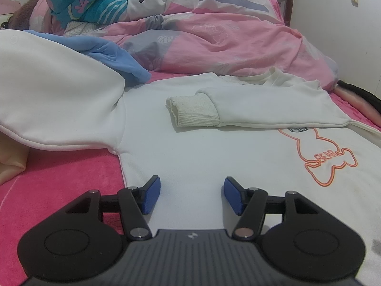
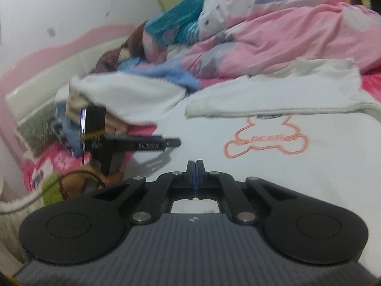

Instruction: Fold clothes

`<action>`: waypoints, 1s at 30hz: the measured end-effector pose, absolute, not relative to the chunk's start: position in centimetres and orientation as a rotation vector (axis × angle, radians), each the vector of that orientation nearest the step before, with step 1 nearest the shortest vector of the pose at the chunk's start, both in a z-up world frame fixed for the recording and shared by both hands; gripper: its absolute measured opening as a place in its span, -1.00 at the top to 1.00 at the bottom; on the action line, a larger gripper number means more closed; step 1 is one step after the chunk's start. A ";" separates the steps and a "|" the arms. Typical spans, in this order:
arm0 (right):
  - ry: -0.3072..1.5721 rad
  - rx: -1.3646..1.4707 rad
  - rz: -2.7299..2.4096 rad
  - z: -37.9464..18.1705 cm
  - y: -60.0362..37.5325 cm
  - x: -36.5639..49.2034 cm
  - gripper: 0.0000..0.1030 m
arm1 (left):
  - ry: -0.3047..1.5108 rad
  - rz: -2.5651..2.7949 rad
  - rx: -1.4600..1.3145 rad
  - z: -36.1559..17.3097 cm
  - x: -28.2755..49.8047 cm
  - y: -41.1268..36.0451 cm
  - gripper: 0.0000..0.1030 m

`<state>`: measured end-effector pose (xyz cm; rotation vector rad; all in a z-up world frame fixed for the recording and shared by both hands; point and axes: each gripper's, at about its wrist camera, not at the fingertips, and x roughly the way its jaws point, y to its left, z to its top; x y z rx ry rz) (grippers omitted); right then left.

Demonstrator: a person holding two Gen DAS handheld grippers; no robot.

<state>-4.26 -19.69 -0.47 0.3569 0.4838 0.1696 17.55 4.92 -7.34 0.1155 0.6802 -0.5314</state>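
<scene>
A white sweatshirt (image 1: 190, 143) is lying flat on the pink bed (image 1: 59, 178), one sleeve (image 1: 238, 104) folded across its chest, the other sleeve (image 1: 54, 90) spreading out leftward. The left tongs (image 1: 191, 195) are hovering released over its lower part — nothing between the blue pads. Farther right, the right tongs (image 2: 195, 166) are hanging clenched and empty above the white cloth — near the orange bear outline (image 2: 266, 138).

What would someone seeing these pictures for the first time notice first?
Probably the white sweatshirt spread flat on the pink bed cover, one sleeve folded across its chest above an orange bear outline. Behind it a rumpled pink duvet fills the far side. Nearest the cameras, the left gripper hangs open over the sweatshirt, while the right gripper is shut on nothing.
</scene>
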 end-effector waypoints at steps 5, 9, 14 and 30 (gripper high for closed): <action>0.383 0.374 0.016 2.3 -22.7 -10.3 1.00 | 0.679 -0.531 0.116 -7.4 17.6 4.9 -0.18; 0.274 0.377 -0.224 4.8 -26.1 -18.4 1.00 | 0.678 -0.529 0.121 -7.3 17.6 4.9 -0.18; 0.157 0.529 -0.582 4.8 -31.0 -30.2 1.00 | 0.676 -0.526 0.127 -7.3 17.5 4.8 -0.18; -0.065 1.136 -0.836 -2.0 -35.8 -43.1 -0.47 | 0.670 -0.522 0.130 -7.4 17.4 4.9 -0.18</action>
